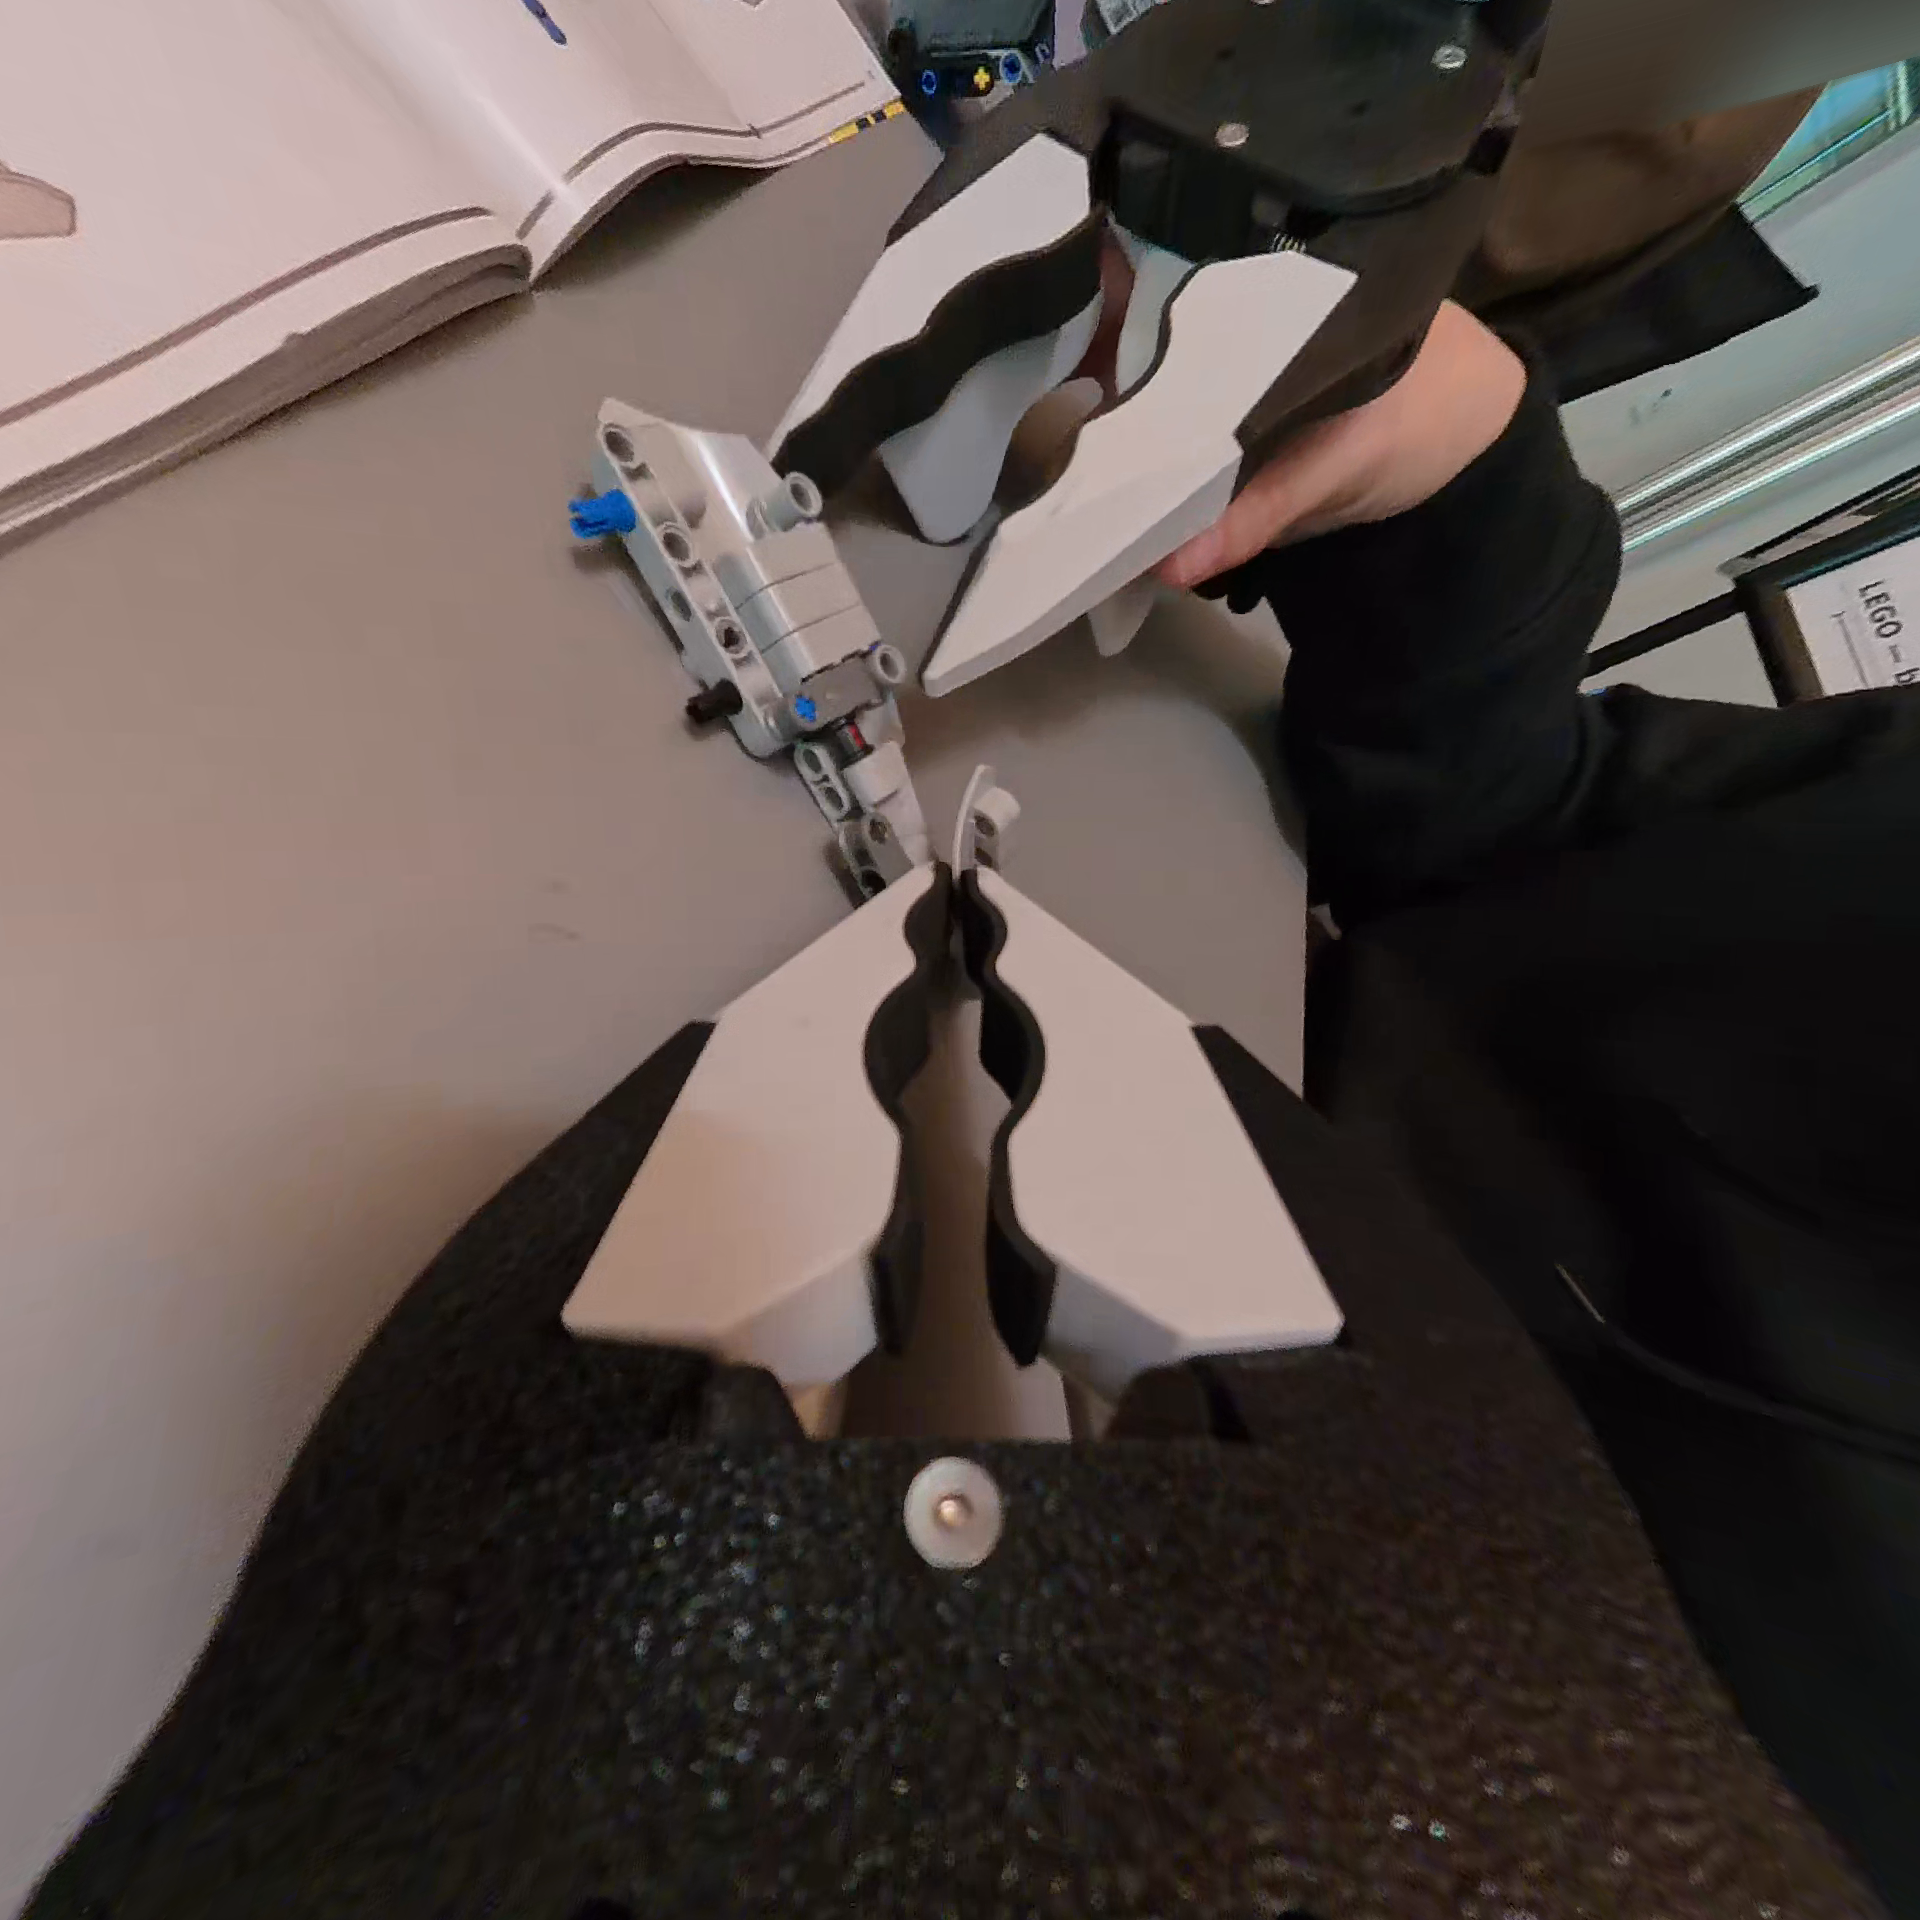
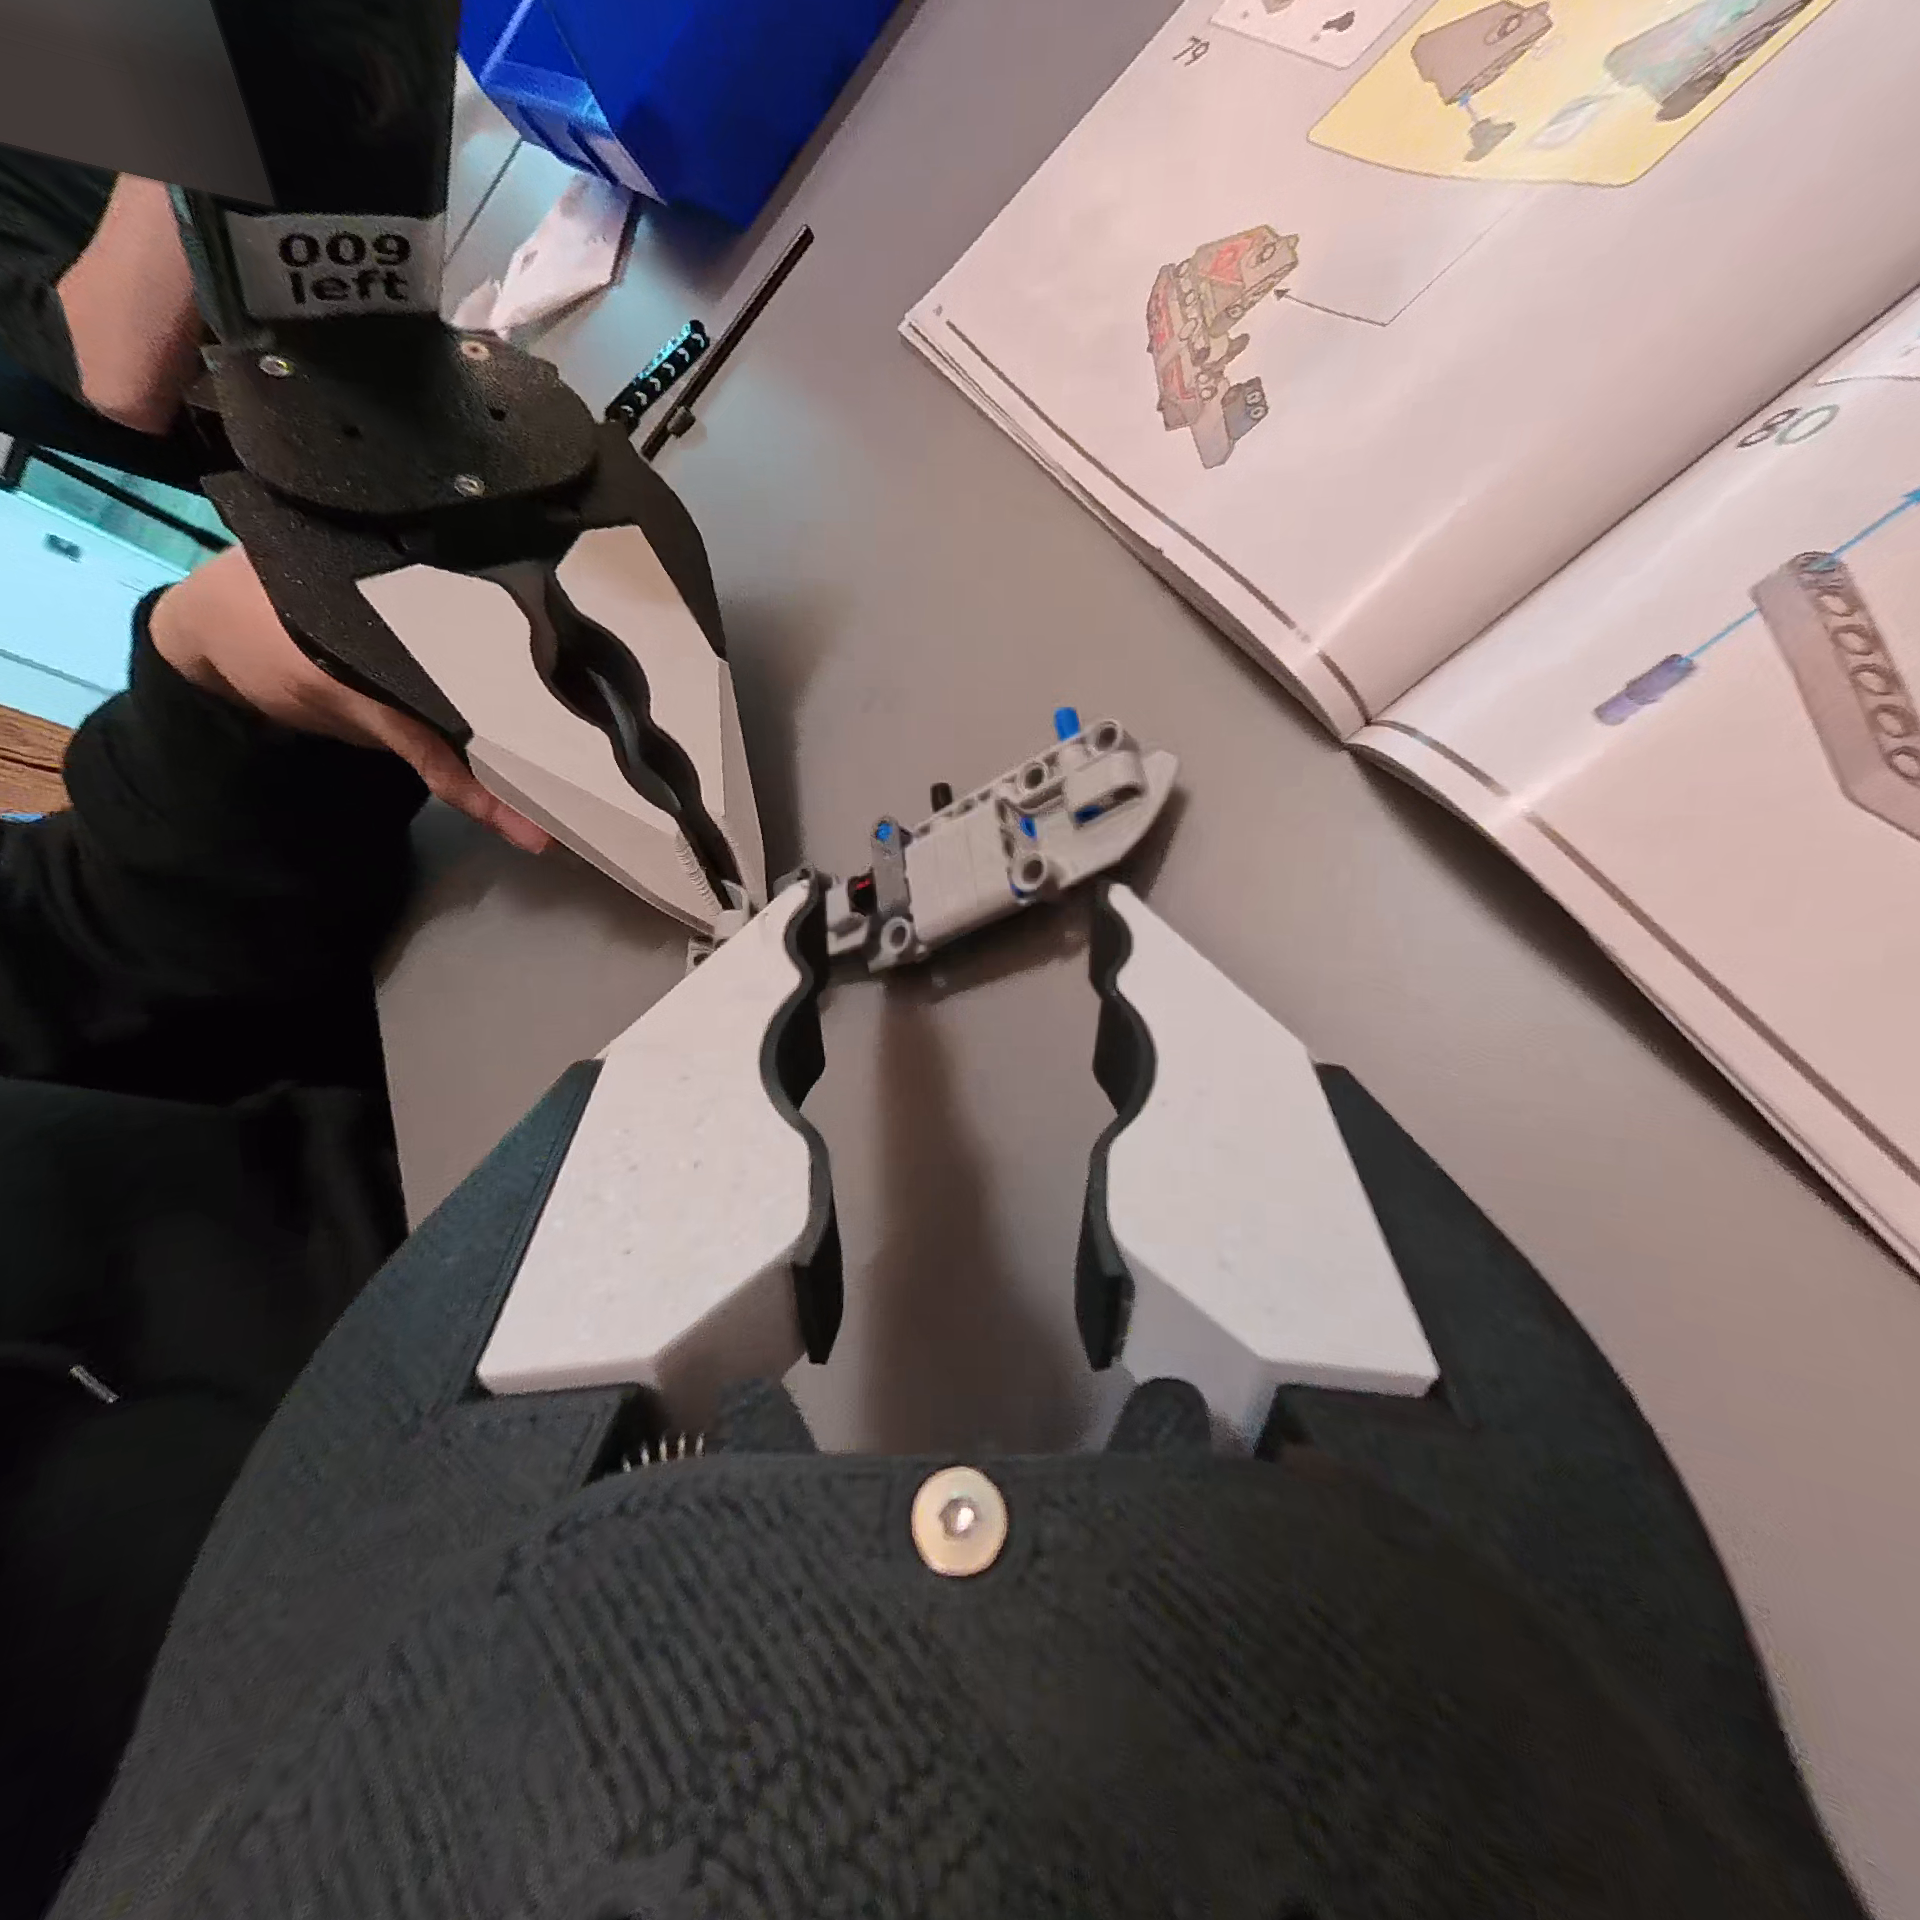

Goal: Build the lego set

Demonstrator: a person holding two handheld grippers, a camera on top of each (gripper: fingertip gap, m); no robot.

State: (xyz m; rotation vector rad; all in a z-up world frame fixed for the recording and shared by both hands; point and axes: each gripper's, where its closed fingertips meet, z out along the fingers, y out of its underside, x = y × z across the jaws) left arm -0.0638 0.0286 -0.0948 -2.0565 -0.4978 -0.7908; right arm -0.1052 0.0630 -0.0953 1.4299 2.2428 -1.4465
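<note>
A light grey lego assembly (image 1: 748,582) with blue and black pins lies on the grey table (image 1: 312,935). My left gripper (image 1: 951,883) is shut on a thin white curved piece (image 1: 975,816) at the assembly's near end. My right gripper (image 1: 857,571) is open. One fingertip is beside the assembly's far end and the other beside its middle. In the right wrist view the right gripper (image 2: 956,914) stands open just in front of the assembly (image 2: 997,852), its left fingertip touching or nearly touching it. The left gripper (image 2: 727,888) pinches the assembly's left end there.
An open instruction booklet (image 1: 312,208) lies at the back left, and shows at the right in the right wrist view (image 2: 1455,468). A black beam (image 2: 665,369), a black axle (image 2: 743,322) and a blue bin (image 2: 675,83) lie beyond. Black sleeves (image 1: 1558,935) fill the right.
</note>
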